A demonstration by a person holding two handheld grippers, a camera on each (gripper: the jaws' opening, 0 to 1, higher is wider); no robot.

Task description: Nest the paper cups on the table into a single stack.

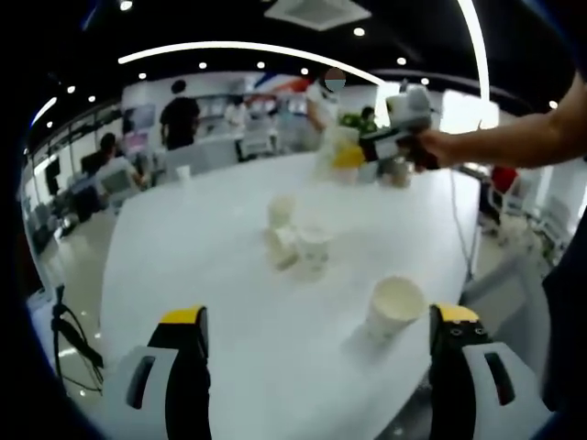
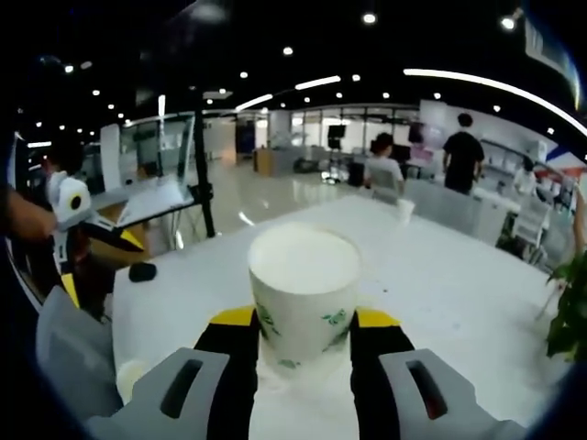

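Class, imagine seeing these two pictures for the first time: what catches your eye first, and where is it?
In the right gripper view, a white paper cup with green print stands clamped between the right gripper's yellow-tipped jaws. In the left gripper view, the open left gripper faces a white table with a loose cup near its right jaw and a cup cluster mid-table.

A long white table [image 1: 211, 275] carries a loose cluster of three pale paper cups [image 1: 295, 240] near its middle. Nearer the left gripper [image 1: 316, 353], toward the table's right edge, a single upright white paper cup [image 1: 393, 310] stands just inside that gripper's right jaw. Beyond the cluster, above the table's far end, the right gripper [image 1: 396, 137] grips a white paper cup with green print [image 2: 303, 293] between its jaws.
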